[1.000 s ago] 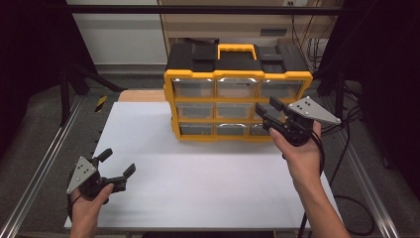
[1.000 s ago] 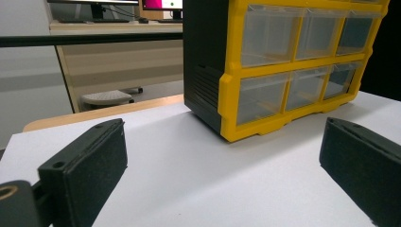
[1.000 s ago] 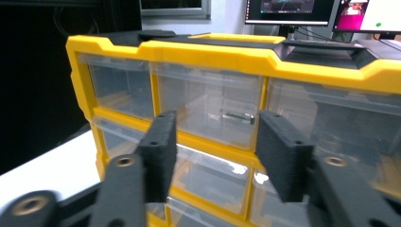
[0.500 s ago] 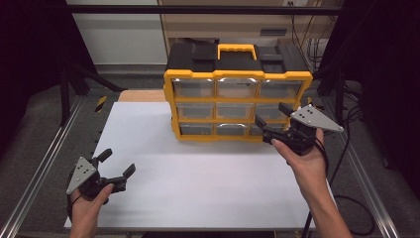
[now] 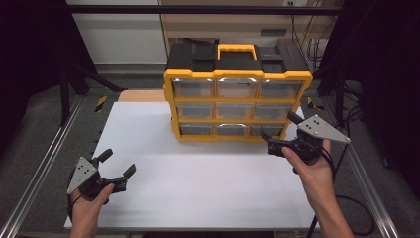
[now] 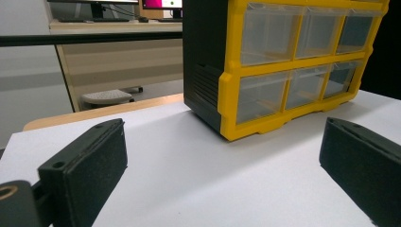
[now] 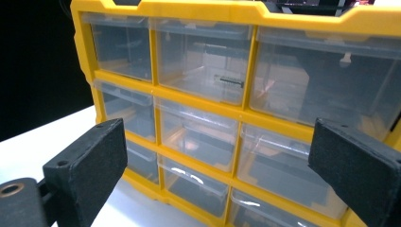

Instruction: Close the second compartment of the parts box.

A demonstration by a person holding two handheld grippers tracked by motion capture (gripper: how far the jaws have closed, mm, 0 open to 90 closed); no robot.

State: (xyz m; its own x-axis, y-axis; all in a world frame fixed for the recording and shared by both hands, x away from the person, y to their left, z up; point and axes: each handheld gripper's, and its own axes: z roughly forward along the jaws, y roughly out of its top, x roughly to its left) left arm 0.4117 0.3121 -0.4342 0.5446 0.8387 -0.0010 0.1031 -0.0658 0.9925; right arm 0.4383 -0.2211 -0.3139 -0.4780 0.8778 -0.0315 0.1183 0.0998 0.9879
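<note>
drawer cabinet (image 5: 237, 106) blocks far side, near table (image 5: 198, 193) free

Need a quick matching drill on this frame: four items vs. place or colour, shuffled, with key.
1. left hand-held gripper
2. right hand-held gripper
3. carry handle
4. table surface

A. white
B. open, just in front of the drawer cabinet's lower right drawers
C. yellow, on top of the cabinet
D. open, near the table's front left corner

Pairs: 1-D, 2-B, 3-C, 4-A
</note>
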